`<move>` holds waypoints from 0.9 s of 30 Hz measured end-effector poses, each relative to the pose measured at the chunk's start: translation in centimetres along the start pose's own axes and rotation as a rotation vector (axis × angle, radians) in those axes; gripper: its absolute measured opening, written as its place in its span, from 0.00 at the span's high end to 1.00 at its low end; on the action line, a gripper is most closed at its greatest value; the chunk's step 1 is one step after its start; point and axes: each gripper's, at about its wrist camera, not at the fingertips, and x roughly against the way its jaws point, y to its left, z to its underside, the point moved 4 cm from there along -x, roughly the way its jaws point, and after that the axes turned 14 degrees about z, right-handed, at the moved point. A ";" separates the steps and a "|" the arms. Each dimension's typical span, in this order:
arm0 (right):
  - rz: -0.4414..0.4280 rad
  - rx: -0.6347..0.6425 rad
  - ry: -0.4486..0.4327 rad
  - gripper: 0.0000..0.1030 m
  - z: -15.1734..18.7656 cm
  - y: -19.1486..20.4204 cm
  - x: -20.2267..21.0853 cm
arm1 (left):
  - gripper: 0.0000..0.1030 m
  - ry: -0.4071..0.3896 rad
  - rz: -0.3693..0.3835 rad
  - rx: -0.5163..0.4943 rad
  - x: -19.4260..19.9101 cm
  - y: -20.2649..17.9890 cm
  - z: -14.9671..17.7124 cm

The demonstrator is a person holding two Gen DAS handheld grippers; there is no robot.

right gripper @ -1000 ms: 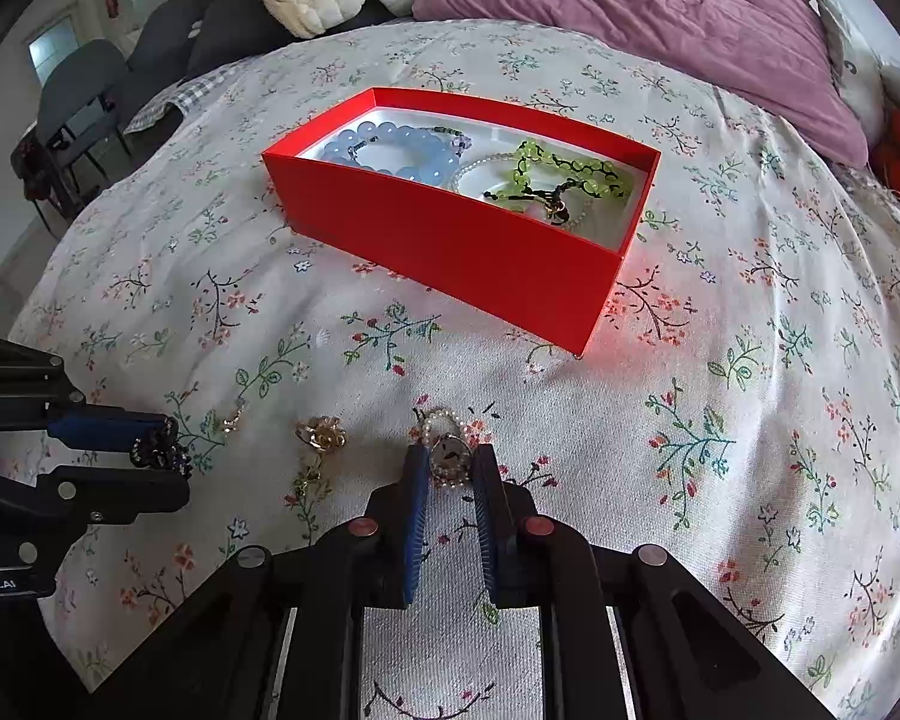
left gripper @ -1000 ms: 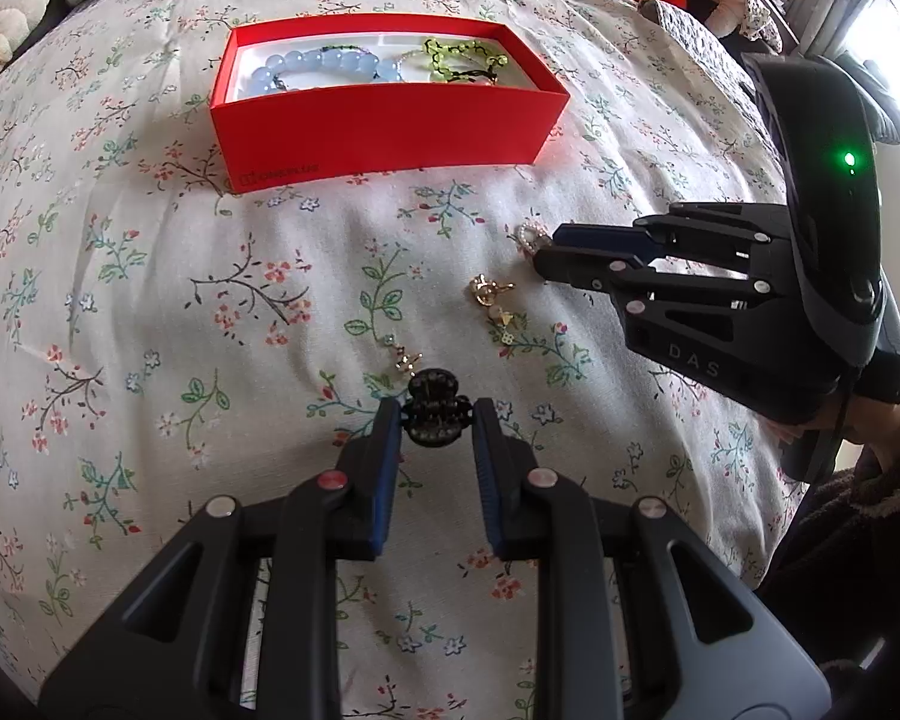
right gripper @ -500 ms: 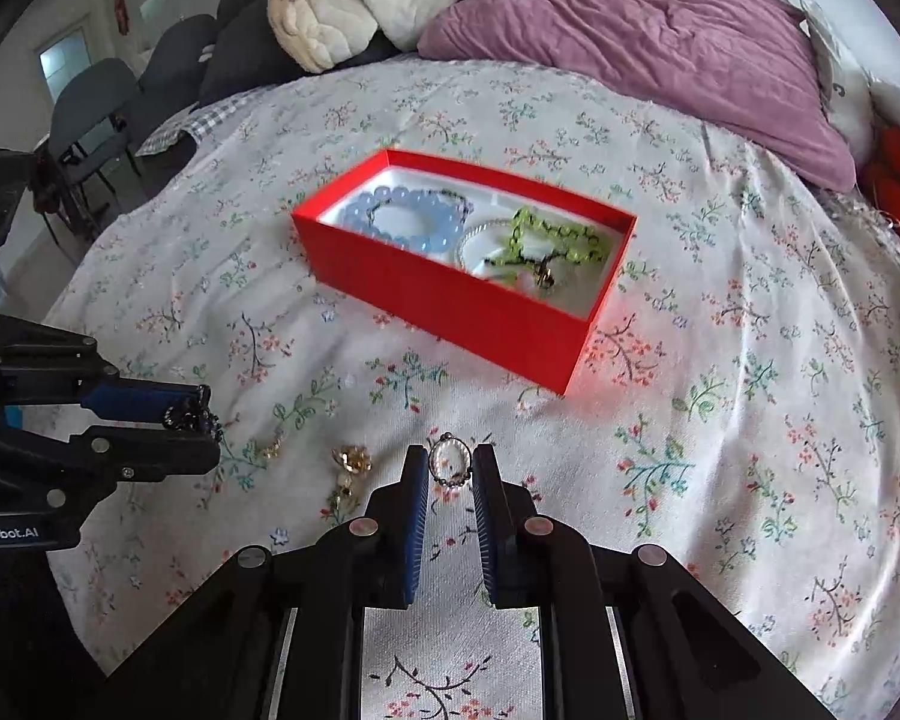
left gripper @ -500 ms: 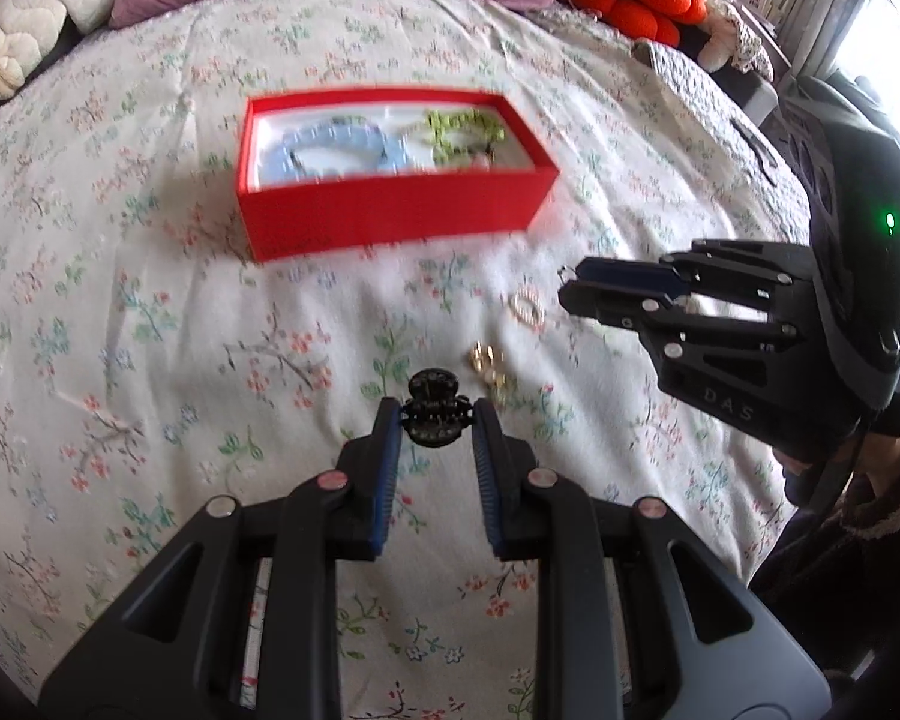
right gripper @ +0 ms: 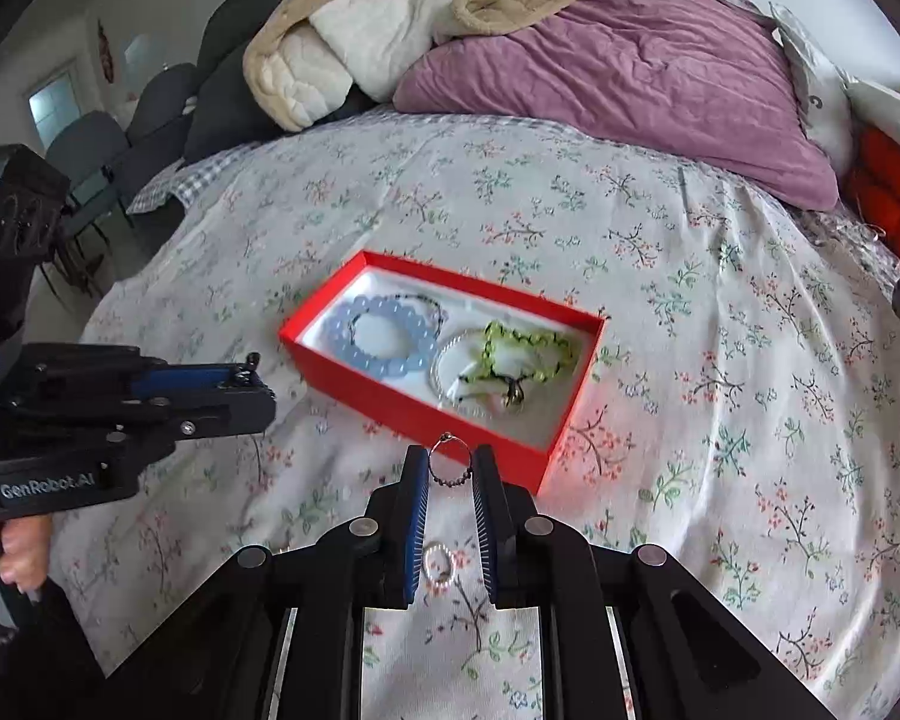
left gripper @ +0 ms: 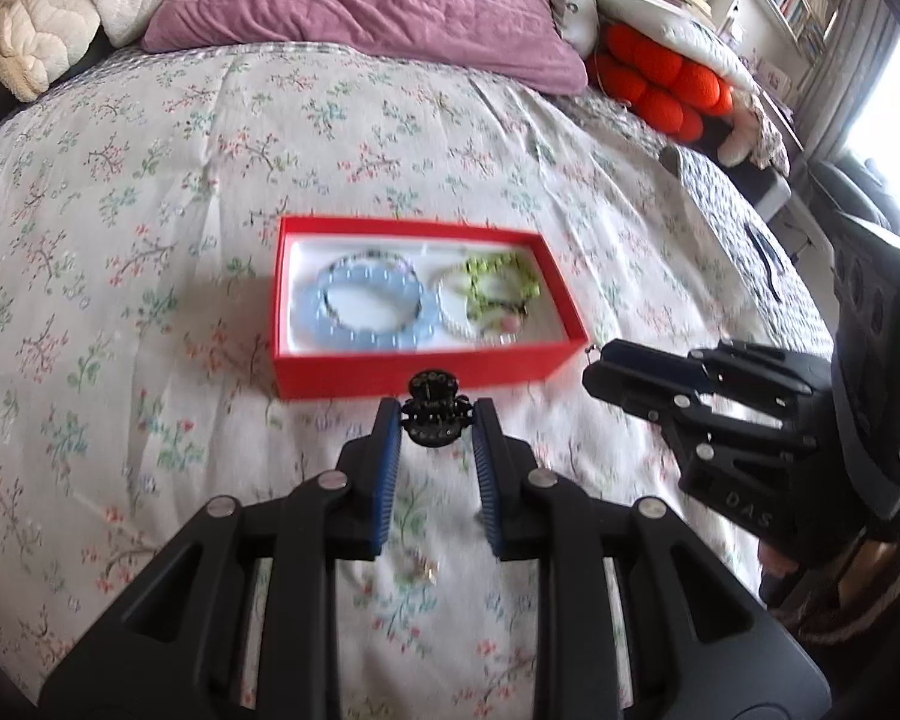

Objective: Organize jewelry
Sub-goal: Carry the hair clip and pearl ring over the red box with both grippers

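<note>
Left wrist view: a small black ornament [left gripper: 437, 415], perhaps a brooch or clip, sits clamped between the fingers of the left gripper [left gripper: 437, 420], held in the air just short of the near wall of the red box [left gripper: 426, 373]. The box lies on the floral bedspread [left gripper: 150, 180] and already holds a pale blue bead bracelet [left gripper: 372, 311], a white bead bracelet [left gripper: 480, 324] and a green bead bracelet [left gripper: 498, 282]. From the right wrist view, the right gripper [right gripper: 450, 468] has its fingers clamped on a thin ring with dark beads [right gripper: 449, 463], also raised near the box's near corner. A small pearl ring [right gripper: 438, 564] and a gold piece [left gripper: 423, 567] lie on the bedspread below the grippers.

Both pieces look ready for placing. To do it well, I would carry each gripper fully over the red rim before lowering, aim for bare white lining rather than on top of the bracelets, and spread the fingers only once the piece is low inside, so nothing bounces out. Bringing them in one at a time would avoid the grippers colliding. The ring is thin and may cling to a pad, so a slow release seems wise.
</note>
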 end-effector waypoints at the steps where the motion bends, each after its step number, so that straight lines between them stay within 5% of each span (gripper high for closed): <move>1: -0.003 -0.010 -0.003 0.85 -0.4 0.0 -0.1 | 0.75 -0.005 -0.002 0.002 -0.3 0.1 -0.4; 27: -0.025 -0.192 0.059 0.84 -3.3 -1.3 -6.2 | 0.74 -0.047 -0.086 0.043 -5.1 3.8 -3.6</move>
